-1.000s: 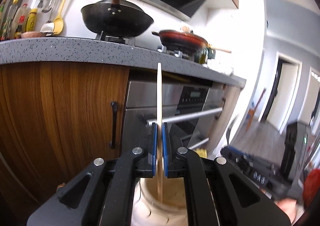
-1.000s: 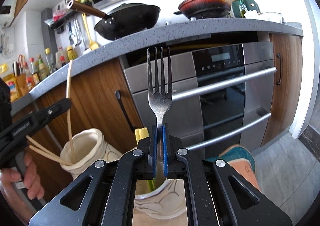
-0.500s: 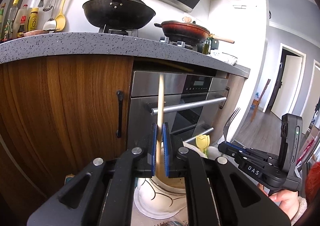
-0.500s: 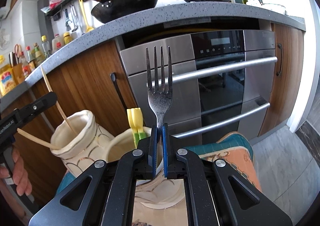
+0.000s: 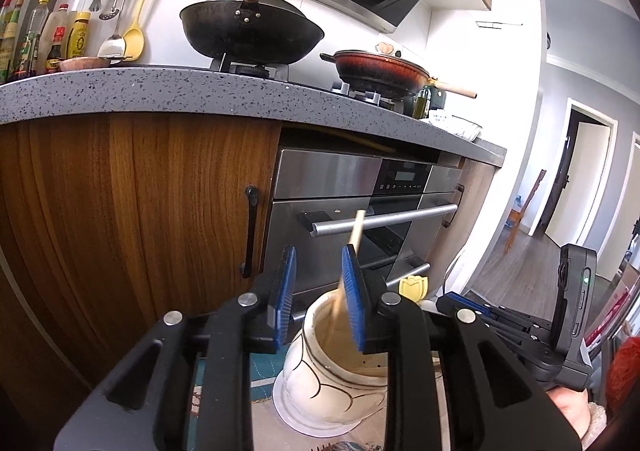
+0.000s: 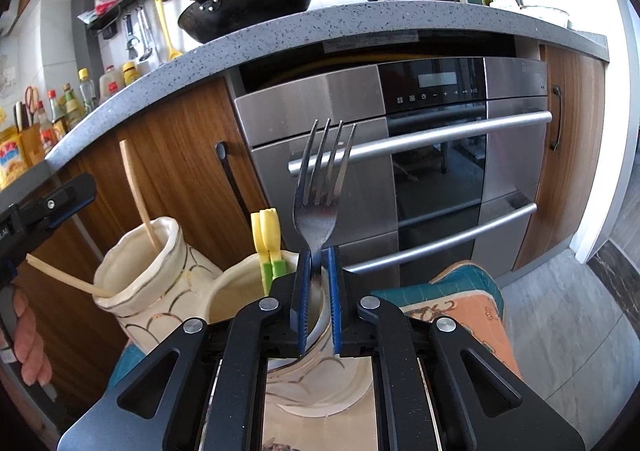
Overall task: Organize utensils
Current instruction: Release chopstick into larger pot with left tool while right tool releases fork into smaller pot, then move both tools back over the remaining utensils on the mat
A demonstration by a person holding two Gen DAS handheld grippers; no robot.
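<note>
My left gripper (image 5: 319, 256) hangs over a cream vase (image 5: 320, 383). Its jaws are opening, and a wooden chopstick (image 5: 356, 231) leans loose against the right pad with its lower end in the vase. In the right wrist view that vase (image 6: 160, 283) holds this chopstick (image 6: 136, 191) and another slanted one (image 6: 64, 273). My right gripper (image 6: 320, 252) is above a second cream vase (image 6: 240, 291) that holds yellow-green utensils (image 6: 266, 235). Its jaws are opening too. A metal fork (image 6: 320, 187) stands tines up between the pads, tilted slightly, its handle down in the vase.
Both vases stand on a teal and orange cloth (image 6: 460, 291) in front of a steel oven (image 6: 440, 155) and wooden cabinet doors (image 5: 140, 211). Above runs a grey speckled counter (image 5: 160, 91) with a wok (image 5: 252, 31) and a red pan (image 5: 380, 71). A hand (image 6: 28, 331) grips the left tool.
The left jaws have parted and the chopstick has dropped lower and tipped to the right. The right jaws have parted a little, and the fork has sunk and tilted.
</note>
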